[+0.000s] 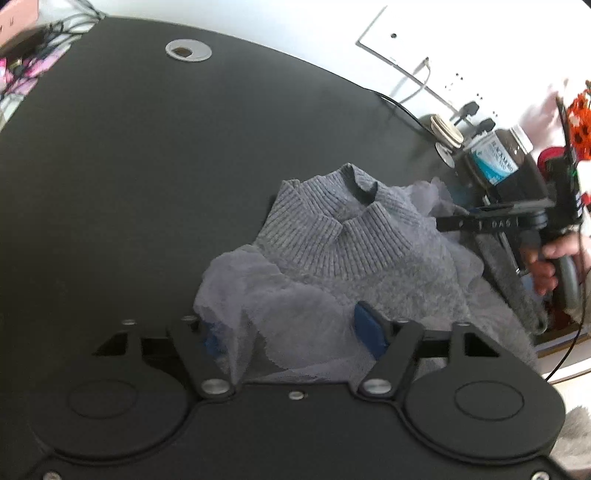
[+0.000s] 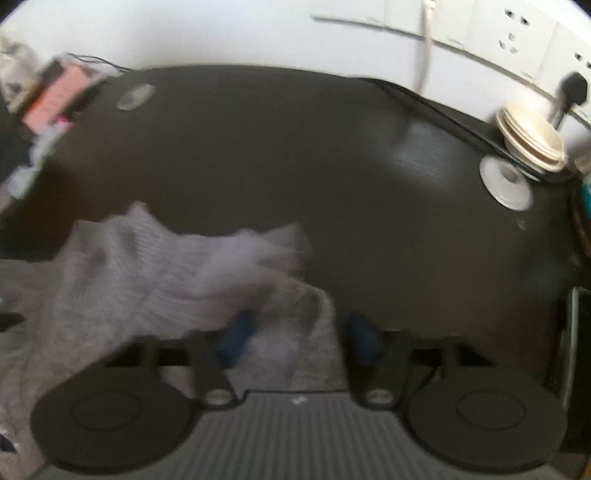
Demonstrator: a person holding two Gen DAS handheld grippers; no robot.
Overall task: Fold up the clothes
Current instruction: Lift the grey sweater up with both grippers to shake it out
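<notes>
Black desk (image 1: 147,166) (white wall (image 2: 221,33) behind)

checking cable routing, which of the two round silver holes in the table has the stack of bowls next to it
The right-hand silver hole cover, beside the stack of bowls near the wall sockets. The other cover sits at the far left, with no bowls nearby.

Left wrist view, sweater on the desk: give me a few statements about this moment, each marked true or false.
1. The grey sweater has a ribbed high collar. True.
2. The sweater lies on a white tablecloth. False: it lies on a black desk.
3. Sheer grey fabric sits between the left claw fingers. True.
4. A stack of pale bowls stands by the wall sockets. True.
5. The desk's cable grommet is covered by the sweater. False: it lies bare, far from it.
</notes>
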